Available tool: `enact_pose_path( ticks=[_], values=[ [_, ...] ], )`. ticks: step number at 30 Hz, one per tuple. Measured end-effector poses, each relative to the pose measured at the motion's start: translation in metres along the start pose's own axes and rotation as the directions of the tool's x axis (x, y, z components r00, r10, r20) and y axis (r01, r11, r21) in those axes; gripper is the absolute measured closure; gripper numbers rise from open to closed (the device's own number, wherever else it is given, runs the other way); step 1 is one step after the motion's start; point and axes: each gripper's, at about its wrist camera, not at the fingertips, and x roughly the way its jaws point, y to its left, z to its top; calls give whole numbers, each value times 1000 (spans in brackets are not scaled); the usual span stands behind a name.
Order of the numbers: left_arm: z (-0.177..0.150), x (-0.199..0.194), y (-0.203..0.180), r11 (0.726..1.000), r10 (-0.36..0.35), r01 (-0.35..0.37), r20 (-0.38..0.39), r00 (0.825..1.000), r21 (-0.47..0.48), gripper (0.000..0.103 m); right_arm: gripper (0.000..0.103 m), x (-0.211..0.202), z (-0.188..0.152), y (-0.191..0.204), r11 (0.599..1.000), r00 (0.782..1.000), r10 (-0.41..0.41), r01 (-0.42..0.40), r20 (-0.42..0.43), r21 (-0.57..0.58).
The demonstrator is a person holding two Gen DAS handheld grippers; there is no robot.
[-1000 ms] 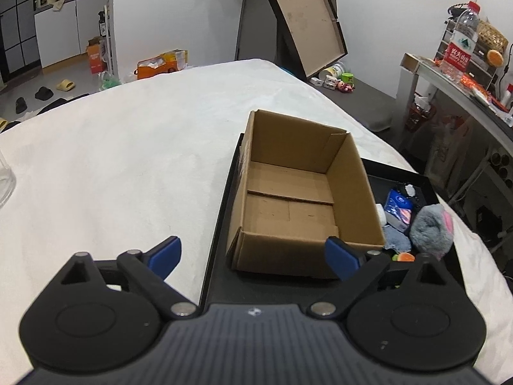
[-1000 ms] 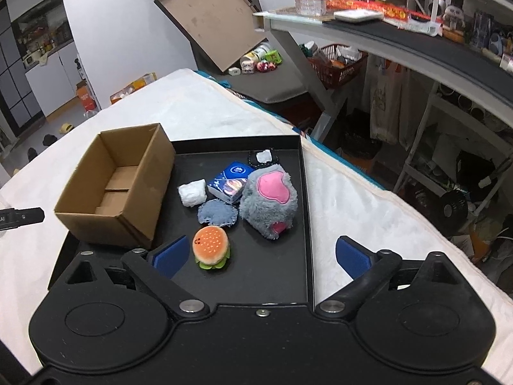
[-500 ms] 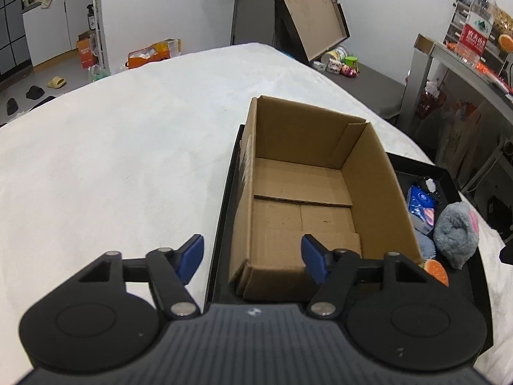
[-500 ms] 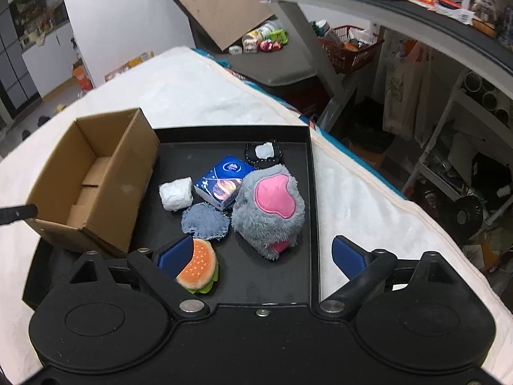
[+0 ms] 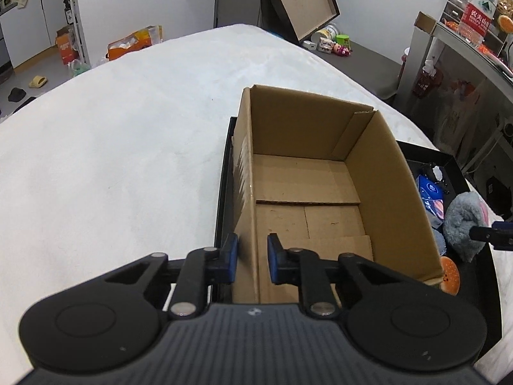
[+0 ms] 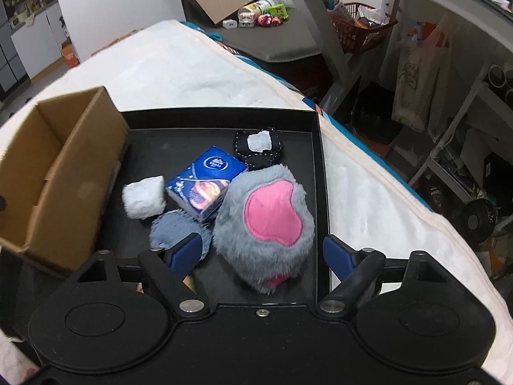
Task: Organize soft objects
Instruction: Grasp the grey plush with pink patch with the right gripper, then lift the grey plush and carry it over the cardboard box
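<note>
An open, empty cardboard box (image 5: 320,192) stands at the left end of a black tray (image 6: 224,118). My left gripper (image 5: 252,258) straddles the box's left wall near the front corner, and its closing jaws pinch the cardboard. A grey plush toy with a pink patch (image 6: 272,218) lies on the tray's right side. My right gripper (image 6: 261,252) hovers over it; its jaws are closing with the plush between them, pads still clear of the fur. Nearby lie a white cloth roll (image 6: 144,197), a blue tissue pack (image 6: 205,186), a denim patch (image 6: 174,231) and a burger toy (image 5: 449,274).
A black pouch with a white piece (image 6: 258,147) sits at the tray's far edge. The tray rests on a white cloth-covered table (image 5: 128,144). To the right stand a shelf with a water bottle (image 5: 479,6) and floor clutter.
My left gripper moved forward and down onto the box's left wall and its jaws closed from wide to narrow. My right gripper dropped toward the grey plush and its jaws narrowed.
</note>
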Motion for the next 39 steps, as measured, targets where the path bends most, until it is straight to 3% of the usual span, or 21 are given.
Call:
enact_pose_path(
  ticks=[8, 10, 17, 30, 39],
  values=[
    [7, 12, -4, 1000, 16, -15, -28, 999, 16, 85, 25, 22, 8, -1, 999, 999, -18, 17, -36, -29],
    [7, 15, -4, 1000, 14, -13, -36, 999, 21, 85, 39, 25, 8, -3, 1000, 999, -7, 6, -43, -20],
    [10, 18, 5, 1000, -27, 27, -52, 998, 12, 85, 52, 18, 12, -3, 1000, 998, -17, 16, -56, -14],
    [3, 5, 13, 998, -68, 68, 29, 997, 11, 91, 53, -17, 21, 25, 994, 995, -86, 88, 43, -69],
    [-7, -4, 9, 998, -50, 49, 50, 997, 31, 90, 53, -48, 39, 47, 992, 990, -56, 69, 130, -105]
  ],
)
